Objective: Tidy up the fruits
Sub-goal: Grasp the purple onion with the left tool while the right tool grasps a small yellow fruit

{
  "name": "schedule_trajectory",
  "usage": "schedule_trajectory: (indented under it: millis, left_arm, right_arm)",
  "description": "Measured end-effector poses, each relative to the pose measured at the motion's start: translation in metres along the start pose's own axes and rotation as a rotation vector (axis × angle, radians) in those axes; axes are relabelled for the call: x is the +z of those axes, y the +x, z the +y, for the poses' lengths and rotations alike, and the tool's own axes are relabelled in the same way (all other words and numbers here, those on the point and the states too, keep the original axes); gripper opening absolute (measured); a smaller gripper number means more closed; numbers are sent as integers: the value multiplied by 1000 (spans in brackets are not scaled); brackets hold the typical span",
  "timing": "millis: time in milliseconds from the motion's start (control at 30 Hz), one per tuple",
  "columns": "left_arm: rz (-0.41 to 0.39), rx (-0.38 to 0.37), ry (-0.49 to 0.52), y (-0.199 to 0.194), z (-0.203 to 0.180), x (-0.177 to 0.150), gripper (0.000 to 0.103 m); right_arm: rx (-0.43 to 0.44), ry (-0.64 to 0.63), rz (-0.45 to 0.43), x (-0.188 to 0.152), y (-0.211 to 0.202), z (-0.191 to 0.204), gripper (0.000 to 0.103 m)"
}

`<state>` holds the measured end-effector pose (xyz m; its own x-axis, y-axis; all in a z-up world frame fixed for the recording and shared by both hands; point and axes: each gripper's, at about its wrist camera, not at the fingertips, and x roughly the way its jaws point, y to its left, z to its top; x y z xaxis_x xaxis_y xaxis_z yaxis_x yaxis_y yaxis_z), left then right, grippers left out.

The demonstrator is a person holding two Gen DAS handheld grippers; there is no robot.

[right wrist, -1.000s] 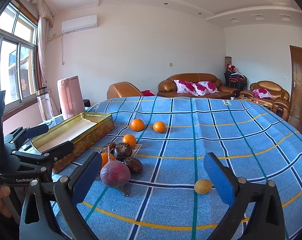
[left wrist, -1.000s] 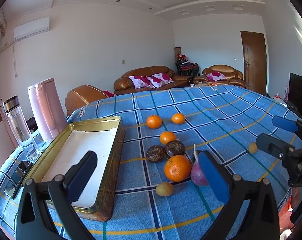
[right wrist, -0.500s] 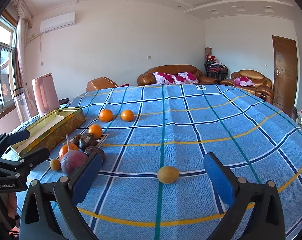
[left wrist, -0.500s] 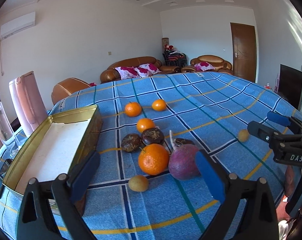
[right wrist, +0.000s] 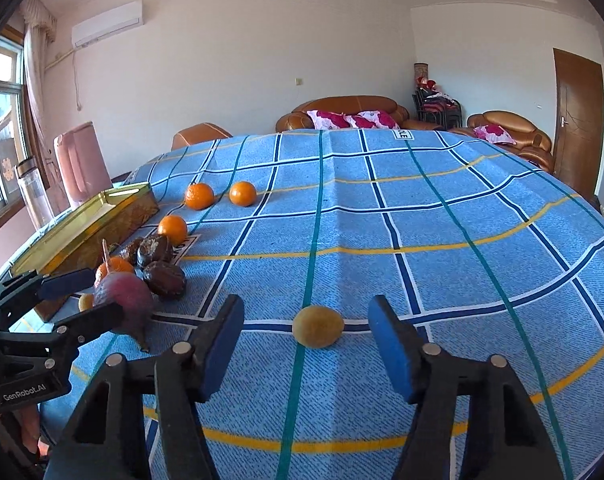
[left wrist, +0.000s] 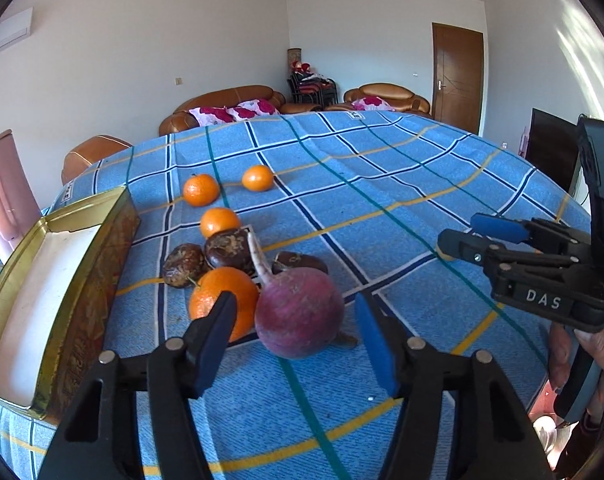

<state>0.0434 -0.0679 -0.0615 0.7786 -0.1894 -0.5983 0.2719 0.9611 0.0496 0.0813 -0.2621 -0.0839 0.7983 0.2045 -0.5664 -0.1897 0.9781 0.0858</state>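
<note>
In the left wrist view, the left gripper [left wrist: 298,340] is seen with its blue-padded fingers spread wide on either side of a purple-red round fruit [left wrist: 300,316] that lies on the blue checked tablecloth [left wrist: 381,208]; neither pad is seen touching it. The fruit is dull and mottled in skin, and a pale tapering stalk rises from its top, tilted away and slightly left, so its long axis runs from near the gripper toward the far side of the table. A large orange [left wrist: 222,304] is touching it on the left, with three dark wrinkled fruits [left wrist: 230,250] just behind. Three smaller oranges [left wrist: 220,222] are lined up farther back. A gold tin tray [left wrist: 82,300], with a pale interior, stands at the left. The right gripper [left wrist: 465,236] is seen at the right edge, its fingers parted.

In the right wrist view, the right gripper [right wrist: 305,344] is held open, and a small yellow oval fruit [right wrist: 317,327] lies between and just beyond its fingertips, its long axis running left to right across the view. The fruit's skin is matte and finely speckled. The left gripper [right wrist: 78,296] is shown at the left, open about the purple-red fruit.
</note>
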Motion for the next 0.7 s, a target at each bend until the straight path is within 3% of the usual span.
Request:
schedule_trajectory:
  millis: [67,200,367,500,533,700]
  left_arm:
    - [9,-16,5,3,-2,2,58]
    - [29,-17,14,8,-6,6,58]
    - [64,28,65,19,-13,9,61]
    - [84,32,41,24,-7,11,61]
    - [90,29,27,25,-5,11,54]
    - [84,-6,-6,23,2,9,54]
  right_arm:
    - [5,3,27,1,4,-1,50]
    - [11,-10,87,1,14,0,47]
    - [33,-4,117,0,19,-2,32]
    - [37,-19,117,0,17,2,32]
    - [40,-22,115,0,17,2,32]
    - [52,-41,83,-1,11,5,32]
